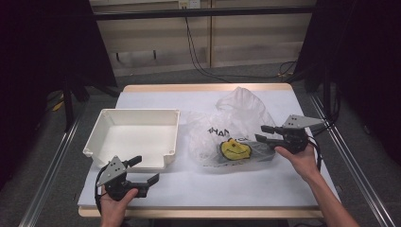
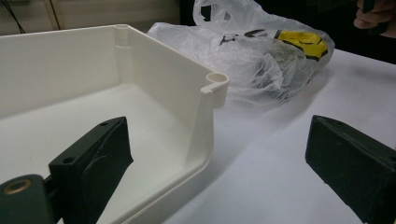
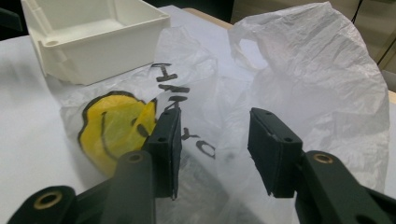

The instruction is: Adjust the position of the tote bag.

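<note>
Here, tray sat left on the table | plastic bag with yellow smiley print lay just right of the tray | left gripper hovered at the tray's near right corner, jaws spread, empty | right gripper sat at the bag's right edge, jaws parted, nothing clamped.

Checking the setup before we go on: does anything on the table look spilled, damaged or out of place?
Nothing stands out. The white bin sits upright and looks intact. The plastic bag lies crumpled beside it with something dark inside, nothing spilled out. Both grippers are open.
</note>
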Tool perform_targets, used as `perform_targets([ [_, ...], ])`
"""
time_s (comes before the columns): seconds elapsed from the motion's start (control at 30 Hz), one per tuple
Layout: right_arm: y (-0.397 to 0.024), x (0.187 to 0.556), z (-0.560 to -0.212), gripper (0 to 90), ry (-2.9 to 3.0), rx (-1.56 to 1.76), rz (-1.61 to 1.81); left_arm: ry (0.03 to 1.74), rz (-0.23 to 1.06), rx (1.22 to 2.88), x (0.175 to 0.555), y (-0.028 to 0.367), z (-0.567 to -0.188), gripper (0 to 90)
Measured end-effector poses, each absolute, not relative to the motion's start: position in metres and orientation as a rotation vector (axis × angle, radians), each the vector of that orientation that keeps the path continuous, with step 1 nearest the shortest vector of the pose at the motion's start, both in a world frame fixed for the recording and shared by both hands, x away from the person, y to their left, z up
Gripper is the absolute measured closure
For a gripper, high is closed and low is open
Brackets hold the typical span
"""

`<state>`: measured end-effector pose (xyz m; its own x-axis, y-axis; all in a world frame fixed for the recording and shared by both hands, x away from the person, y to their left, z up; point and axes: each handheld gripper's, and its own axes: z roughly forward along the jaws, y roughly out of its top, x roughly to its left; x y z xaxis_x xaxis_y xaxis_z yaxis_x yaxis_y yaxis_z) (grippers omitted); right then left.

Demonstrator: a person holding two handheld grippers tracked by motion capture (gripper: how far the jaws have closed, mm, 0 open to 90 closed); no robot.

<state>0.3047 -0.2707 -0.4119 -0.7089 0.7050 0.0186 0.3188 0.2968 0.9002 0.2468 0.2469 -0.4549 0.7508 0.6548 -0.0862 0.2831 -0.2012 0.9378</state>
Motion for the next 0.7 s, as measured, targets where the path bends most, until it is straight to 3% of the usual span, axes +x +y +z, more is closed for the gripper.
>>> perform_targets([
  [0.7, -0.265, 0.38, -0.407, 49.5, 2.238, 0.938, 1.294, 0.741, 0.397, 1.79, 0.249, 0.251, -0.456, 6.9],
])
